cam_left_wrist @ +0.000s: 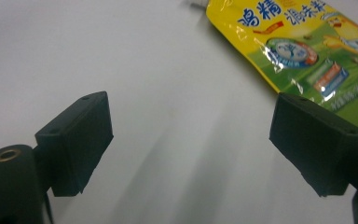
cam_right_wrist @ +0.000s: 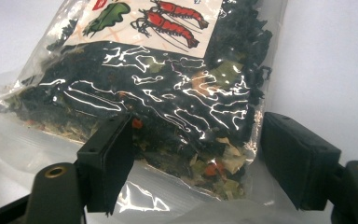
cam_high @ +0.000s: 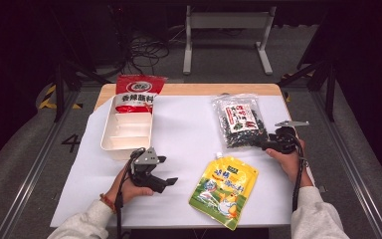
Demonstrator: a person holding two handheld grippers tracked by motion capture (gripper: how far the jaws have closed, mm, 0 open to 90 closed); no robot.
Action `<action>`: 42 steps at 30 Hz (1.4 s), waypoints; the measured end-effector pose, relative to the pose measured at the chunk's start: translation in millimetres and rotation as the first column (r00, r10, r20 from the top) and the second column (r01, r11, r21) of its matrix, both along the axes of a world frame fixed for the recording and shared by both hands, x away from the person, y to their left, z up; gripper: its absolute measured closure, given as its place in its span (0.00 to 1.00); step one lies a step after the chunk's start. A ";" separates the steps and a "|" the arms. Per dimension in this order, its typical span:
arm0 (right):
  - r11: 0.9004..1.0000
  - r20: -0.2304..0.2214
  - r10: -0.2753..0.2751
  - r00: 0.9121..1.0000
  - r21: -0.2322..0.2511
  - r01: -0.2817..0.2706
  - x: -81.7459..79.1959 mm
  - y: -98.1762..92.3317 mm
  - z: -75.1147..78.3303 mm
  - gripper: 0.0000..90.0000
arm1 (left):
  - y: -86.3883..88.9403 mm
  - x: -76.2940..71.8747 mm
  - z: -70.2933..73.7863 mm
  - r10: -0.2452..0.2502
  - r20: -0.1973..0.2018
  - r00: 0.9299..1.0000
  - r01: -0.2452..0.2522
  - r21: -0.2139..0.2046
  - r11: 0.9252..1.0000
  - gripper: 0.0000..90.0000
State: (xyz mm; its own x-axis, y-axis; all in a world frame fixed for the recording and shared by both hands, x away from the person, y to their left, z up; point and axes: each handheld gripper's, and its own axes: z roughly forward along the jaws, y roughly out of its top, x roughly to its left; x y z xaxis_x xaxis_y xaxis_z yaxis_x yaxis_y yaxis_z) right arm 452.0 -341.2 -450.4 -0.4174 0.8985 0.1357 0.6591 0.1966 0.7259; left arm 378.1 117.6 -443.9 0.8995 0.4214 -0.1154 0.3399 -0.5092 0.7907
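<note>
The right gripper (cam_high: pixel 267 144) sits at the near right corner of the clear bag (cam_high: pixel 239 121) of dark dried greens, which lies flat on the white sheet (cam_high: pixel 179 129) covering the bench, toward its right side. In the right gripper view the jaws stand wide apart with the bag's (cam_right_wrist: pixel 168 93) lower sealed edge between them; the left pad lies against the plastic film, the right pad stands just clear of the bag's side, and neither pinches it. The bag carries a white label with red shrimp and a green leaf printed on it. The left gripper (cam_high: pixel 165 182) is held low over the sheet near the front of the bench, well apart from the bag, pointing toward the yellow pouch (cam_high: pixel 224 190). Its jaws are also wide apart with nothing but bare white sheet between them; in the left gripper view the pouch (cam_left_wrist: pixel 298 46) lies beyond the right pad, not touched. The pouch lies flat, tilted, at the near middle of the sheet, its spout corner toward the far side. At the far left a white tray (cam_high: pixel 109 144) with several compartments rests on the sheet, and a red packet (cam_high: pixel 138 92) leans out of its far end. The tray's nearer compartments hold nothing visible.
</note>
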 end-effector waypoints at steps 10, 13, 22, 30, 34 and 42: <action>0.995 0.021 0.091 0.996 -0.037 -0.090 9.1 22.8 -1.7 0.30 | -55.3 64.1 -1.1 0.032 -0.069 0.997 -0.037 -0.069 0.997 0.13; 0.994 0.027 0.105 0.994 -0.038 -0.104 10.5 25.2 -2.1 0.30 | -65.6 77.2 -6.3 0.055 -0.100 0.993 -0.061 -0.054 0.997 0.12; 0.985 0.037 0.168 0.985 -0.056 -0.166 14.3 42.7 -3.3 0.29 | -83.3 114.9 -14.8 0.152 -0.162 0.975 -0.166 -0.078 0.983 0.13; 0.977 0.028 0.209 0.978 -0.050 -0.207 16.1 58.9 -3.5 0.30 | -86.7 140.5 -18.9 0.243 -0.265 0.933 -0.284 -0.128 0.950 0.13; 0.970 0.031 0.239 0.970 -0.042 -0.238 15.8 73.6 -4.7 0.29 | -81.7 150.0 -21.8 0.283 -0.368 0.886 -0.363 -0.167 0.917 0.13; 0.958 0.044 0.283 0.958 -0.067 -0.280 13.7 93.8 -5.6 0.31 | -81.7 152.0 -20.8 0.215 -0.390 0.896 -0.304 -0.184 0.935 0.21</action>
